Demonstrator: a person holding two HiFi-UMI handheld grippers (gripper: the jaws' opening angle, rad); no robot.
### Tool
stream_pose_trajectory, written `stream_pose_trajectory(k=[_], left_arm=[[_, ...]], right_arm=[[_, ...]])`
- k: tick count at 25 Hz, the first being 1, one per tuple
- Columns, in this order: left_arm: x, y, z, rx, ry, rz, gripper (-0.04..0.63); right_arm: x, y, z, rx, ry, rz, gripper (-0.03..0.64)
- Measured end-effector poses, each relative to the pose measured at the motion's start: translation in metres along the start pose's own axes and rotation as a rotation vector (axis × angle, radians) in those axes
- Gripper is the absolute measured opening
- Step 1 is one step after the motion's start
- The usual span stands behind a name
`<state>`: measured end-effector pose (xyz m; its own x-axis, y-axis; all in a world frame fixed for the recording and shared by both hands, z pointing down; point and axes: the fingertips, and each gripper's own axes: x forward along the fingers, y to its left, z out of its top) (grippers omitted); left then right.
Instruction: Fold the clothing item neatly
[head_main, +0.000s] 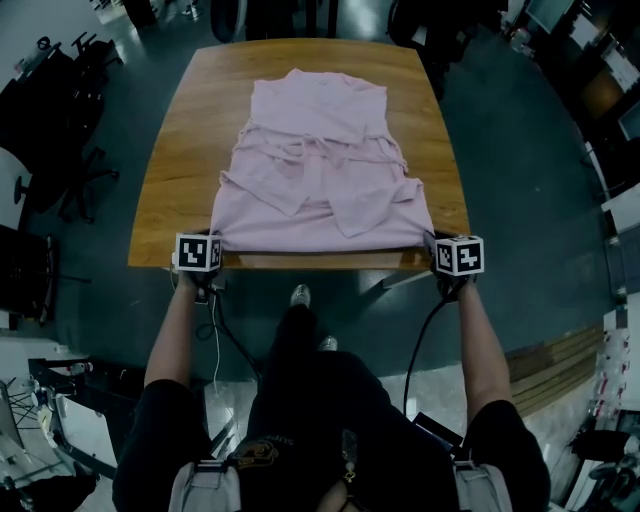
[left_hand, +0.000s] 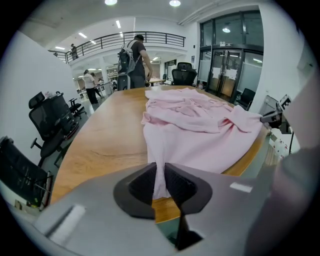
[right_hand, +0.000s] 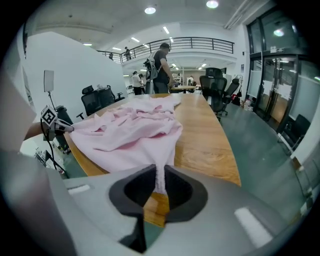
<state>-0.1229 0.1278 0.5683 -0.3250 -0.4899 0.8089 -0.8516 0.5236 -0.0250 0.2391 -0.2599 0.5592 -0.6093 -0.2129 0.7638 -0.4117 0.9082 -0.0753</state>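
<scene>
A pink garment (head_main: 318, 165) lies spread on the wooden table (head_main: 190, 140), its sleeves folded across the middle. Its near hem reaches the table's front edge. My left gripper (head_main: 206, 268) is shut on the hem's near left corner. In the left gripper view the pink garment (left_hand: 195, 135) runs as a thin pinched strip into my left gripper (left_hand: 160, 185). My right gripper (head_main: 446, 268) is shut on the near right corner. The right gripper view shows the pink garment (right_hand: 130, 132) drawn down between the pads of my right gripper (right_hand: 161, 182).
Black office chairs (head_main: 75, 120) stand left of the table and another chair (right_hand: 215, 87) at its far end. People (left_hand: 134, 60) stand beyond the far edge. A cable (head_main: 215, 340) hangs from the left gripper by my legs. The table's front edge (head_main: 320, 260) lies just beyond both grippers.
</scene>
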Motion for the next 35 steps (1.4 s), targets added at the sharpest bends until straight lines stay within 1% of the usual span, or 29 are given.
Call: stream_pose_trajectory(k=[5,9,12,15,19,20,23,25,30,35], left_arm=[[-0.036,0.006,0.042,-0.019,-0.092,-0.006,0.049],[-0.065,0.010,0.082,0.006,-0.154,-0.010,0.048],[-0.074,0.015,0.112,0.047,-0.167,-0.021,0.048],[-0.066,0.025,0.140,0.088,-0.160,-0.037,0.048],[-0.039,0.038,0.187,0.165,-0.119,-0.044,0.044],[-0.029,0.042,0.200,0.181,-0.105,-0.045,0.035],[0.010,0.053,0.234,0.212,-0.054,-0.051,0.034],[0.040,0.062,0.250,0.221,-0.017,-0.056,0.032],[0.117,0.075,0.269,0.242,0.081,-0.076,0.032],[0.180,0.084,0.270,0.238,0.170,-0.103,0.034]], right_arm=[[-0.029,-0.004,0.045,-0.033,-0.095,0.008,0.049],[-0.050,-0.007,0.084,-0.054,-0.169,0.008,0.035],[-0.054,-0.011,0.111,-0.070,-0.202,-0.002,0.031],[-0.046,-0.017,0.136,-0.053,-0.221,-0.012,0.031],[-0.024,-0.032,0.179,-0.046,-0.221,-0.024,0.031],[-0.015,-0.037,0.190,-0.045,-0.214,-0.026,0.031],[0.019,-0.053,0.220,-0.041,-0.176,-0.033,0.031],[0.046,-0.062,0.234,-0.040,-0.138,-0.036,0.031],[0.114,-0.087,0.251,-0.020,-0.041,-0.041,0.031],[0.172,-0.103,0.249,0.019,0.043,-0.042,0.029]])
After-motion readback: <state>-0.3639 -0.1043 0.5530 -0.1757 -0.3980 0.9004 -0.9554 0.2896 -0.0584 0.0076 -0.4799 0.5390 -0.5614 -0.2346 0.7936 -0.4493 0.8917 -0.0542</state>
